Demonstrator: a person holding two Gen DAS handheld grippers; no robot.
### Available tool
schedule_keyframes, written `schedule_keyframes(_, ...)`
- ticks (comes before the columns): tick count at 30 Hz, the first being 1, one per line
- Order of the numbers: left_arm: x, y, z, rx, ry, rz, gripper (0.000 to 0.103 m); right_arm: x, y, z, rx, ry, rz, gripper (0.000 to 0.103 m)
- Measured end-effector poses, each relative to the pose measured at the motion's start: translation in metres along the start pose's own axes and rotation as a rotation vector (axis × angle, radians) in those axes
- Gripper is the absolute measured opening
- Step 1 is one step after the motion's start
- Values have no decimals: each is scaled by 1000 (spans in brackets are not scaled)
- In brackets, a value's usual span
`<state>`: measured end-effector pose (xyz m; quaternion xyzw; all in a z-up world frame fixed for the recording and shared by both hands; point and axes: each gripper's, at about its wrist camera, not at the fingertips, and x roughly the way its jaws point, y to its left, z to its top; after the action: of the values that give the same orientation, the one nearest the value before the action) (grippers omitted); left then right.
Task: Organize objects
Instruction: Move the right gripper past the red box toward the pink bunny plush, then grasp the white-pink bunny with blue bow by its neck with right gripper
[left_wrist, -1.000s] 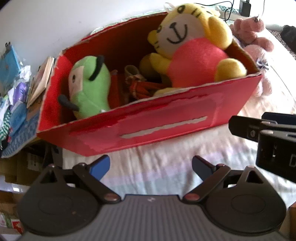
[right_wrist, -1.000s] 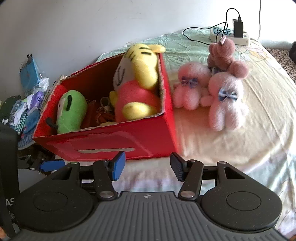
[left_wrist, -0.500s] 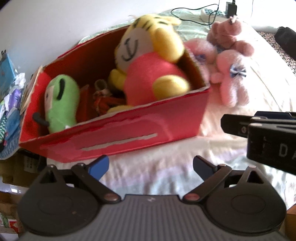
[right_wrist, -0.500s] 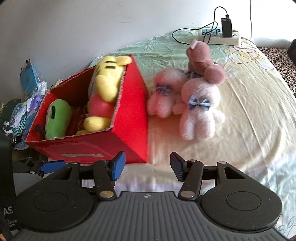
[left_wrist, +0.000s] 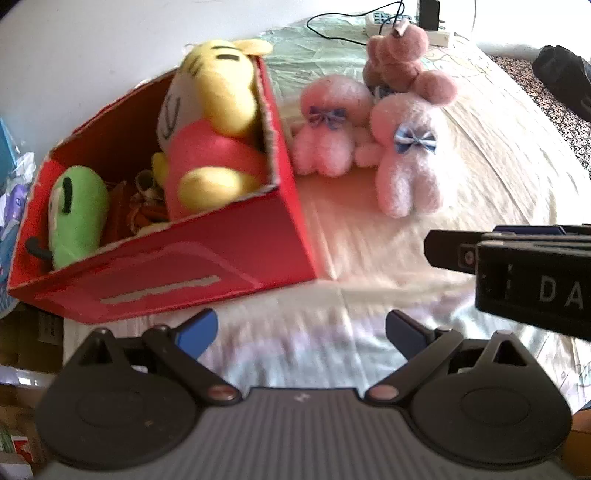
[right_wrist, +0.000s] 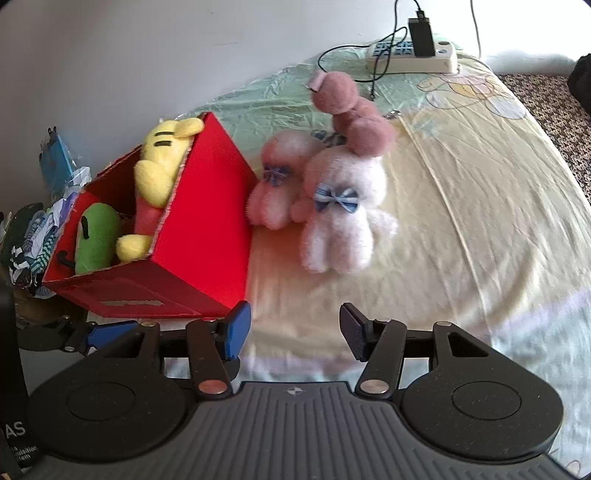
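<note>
Both grippers, left (left_wrist: 301, 328) and right (right_wrist: 293, 330), have fingers apart and empty. The three pink plush toys sit huddled on the bed beside the red box (right_wrist: 207, 225). I'd take the pale front one (right_wrist: 341, 218) first: pinch its body, lift, then drop it in by the green toy (right_wrist: 96, 236).

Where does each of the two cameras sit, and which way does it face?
Left wrist: on the left gripper, facing the red box; its open fingers and the right gripper show.
Right wrist: on the right gripper, facing the pale pink plush; its open fingers and the left gripper's blue fingertip show.
Shared: box, yellow plush, green plush, pink plushes, power strip.
</note>
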<state>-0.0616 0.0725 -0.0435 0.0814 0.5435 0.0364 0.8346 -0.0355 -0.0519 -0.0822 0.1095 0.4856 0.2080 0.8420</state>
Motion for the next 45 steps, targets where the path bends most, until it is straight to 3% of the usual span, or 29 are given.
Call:
schedule_keyframes(10,6,-31,-3,14,-12,-44,98,4,-41,-6,61,19,17,57)
schedule_keyframes(21,18,-55,8,97,-168,-193,90,8,-80,10,120,-33,50,57)
schedule_keyframes(25,29,-64,20,127,-241,-205,83,15,-92,25,128,-59,86,57)
schedule_keyframes(35,66,-68,55,92,-265,-263,77,45,-97,61,107,-62,177,57)
schedule_keyframes(45,78,-51,68,71,-259,-338,78,81,-104,76,132,1,279,56)
